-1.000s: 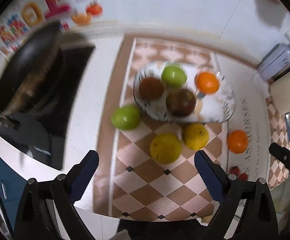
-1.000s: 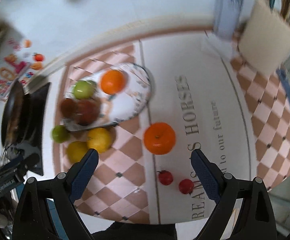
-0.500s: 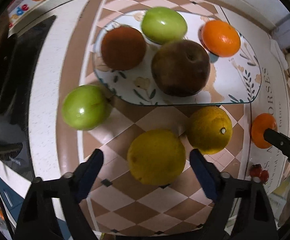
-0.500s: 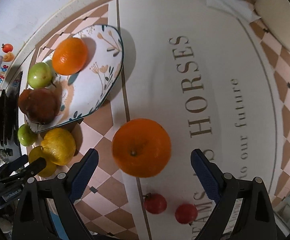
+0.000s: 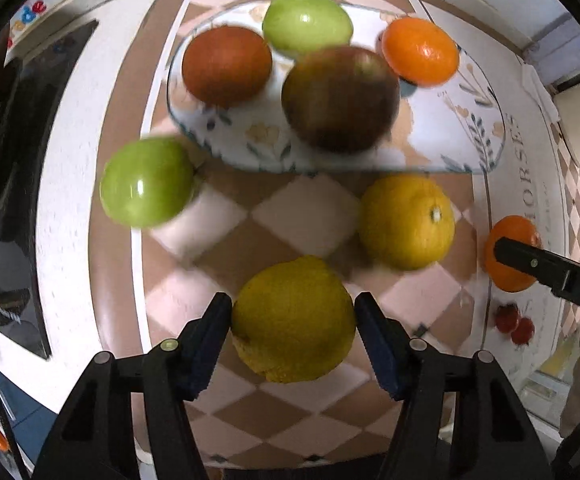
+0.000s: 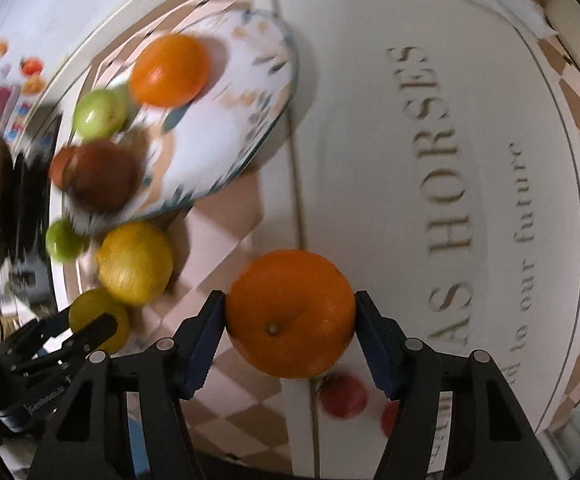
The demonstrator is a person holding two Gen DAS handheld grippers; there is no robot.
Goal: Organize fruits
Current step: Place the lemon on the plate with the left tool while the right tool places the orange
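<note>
Closest in, the left claw [image 5: 293, 320] is clamping both pads on a yellow citrus [image 5: 293, 320] at 6 o'clock of the left wrist view, over the checkered cloth [image 5: 302, 216] covering the bench. Likewise the right claw [image 6: 290, 314] is gripping a large orange [image 6: 290, 314] at 6 o'clock of its own view, pads pressing on both sides of the fruit. Just beneath that orange, 2 small red fruits [image 6: 344, 396] are lying on the cloth, blurred.

Farther out in the left view, a 2nd yellow citrus [image 5: 406, 222] is sitting at 3 o'clock of the held one's far side, near the front rim of the patterned plate [image 5: 478, 128]. A green apple [image 5: 146, 182] is resting on the cloth at 9 o'clock, just beside the plate's left rim.

On the plate, 4 fruits are sitting: a dark reddish apple [image 5: 340, 98] nearest, a brown-red fruit [image 5: 226, 64] at 11 o'clock, another green apple [image 5: 306, 22] at 12 o'clock behind them, and a small orange [image 5: 420, 50] at 1 o'clock.

At 9 o'clock beyond the cloth's edge, a black cooktop [image 5: 18, 128] is showing.
</note>
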